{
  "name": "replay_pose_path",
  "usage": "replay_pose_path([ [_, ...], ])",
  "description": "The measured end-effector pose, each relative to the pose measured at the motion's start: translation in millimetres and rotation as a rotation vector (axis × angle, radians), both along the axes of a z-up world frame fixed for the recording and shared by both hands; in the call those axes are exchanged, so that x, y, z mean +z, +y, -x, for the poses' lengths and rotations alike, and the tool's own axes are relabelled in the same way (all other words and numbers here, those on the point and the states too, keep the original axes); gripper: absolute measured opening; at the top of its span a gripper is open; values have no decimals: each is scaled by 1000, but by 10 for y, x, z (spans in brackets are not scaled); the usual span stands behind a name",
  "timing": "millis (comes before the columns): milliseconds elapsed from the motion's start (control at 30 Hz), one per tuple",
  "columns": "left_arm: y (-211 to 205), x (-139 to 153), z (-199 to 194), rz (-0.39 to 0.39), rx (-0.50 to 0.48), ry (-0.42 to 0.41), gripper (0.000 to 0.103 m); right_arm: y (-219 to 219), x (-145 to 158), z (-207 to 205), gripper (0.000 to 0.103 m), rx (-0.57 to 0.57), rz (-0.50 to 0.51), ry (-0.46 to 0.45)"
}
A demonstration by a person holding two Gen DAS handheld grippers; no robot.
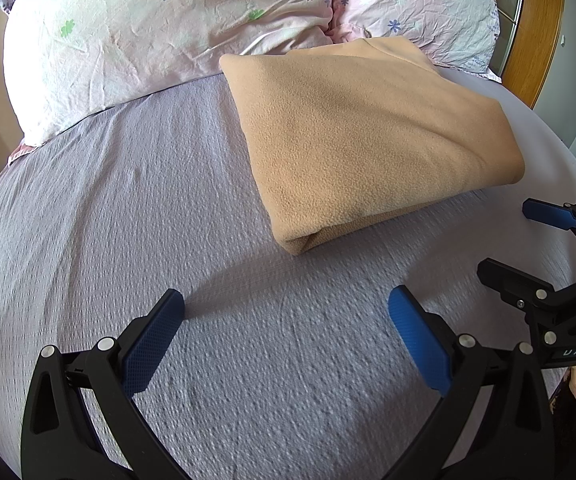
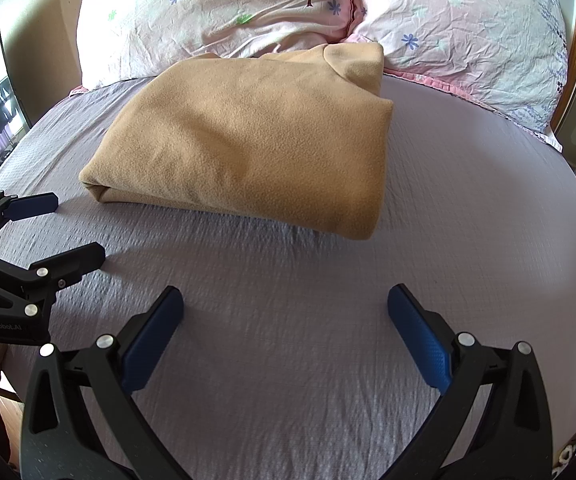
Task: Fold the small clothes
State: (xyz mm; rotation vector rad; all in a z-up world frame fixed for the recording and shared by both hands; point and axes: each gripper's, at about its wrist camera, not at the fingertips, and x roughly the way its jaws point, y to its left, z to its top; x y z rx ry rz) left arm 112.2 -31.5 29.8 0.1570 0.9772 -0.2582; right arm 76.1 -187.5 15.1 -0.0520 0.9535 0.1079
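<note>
Only the right wrist view shows the folded tan fleece's collar.

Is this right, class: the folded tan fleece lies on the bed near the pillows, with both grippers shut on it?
Not quite. Both wrist views show the left gripper and right gripper open and short of the fleece. It does lie folded on the bed near the pillows.

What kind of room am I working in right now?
Most likely a bedroom: the folded tan fleece garment lies on a bed with a lavender sheet, two floral pillows against a wooden headboard.
</note>
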Motion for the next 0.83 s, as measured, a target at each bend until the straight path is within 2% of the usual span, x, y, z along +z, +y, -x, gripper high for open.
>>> replay_pose_path([
  [833, -5, 15, -7, 0, -1, -9, 102, 3, -9, -3, 101, -1, 0, -1],
])
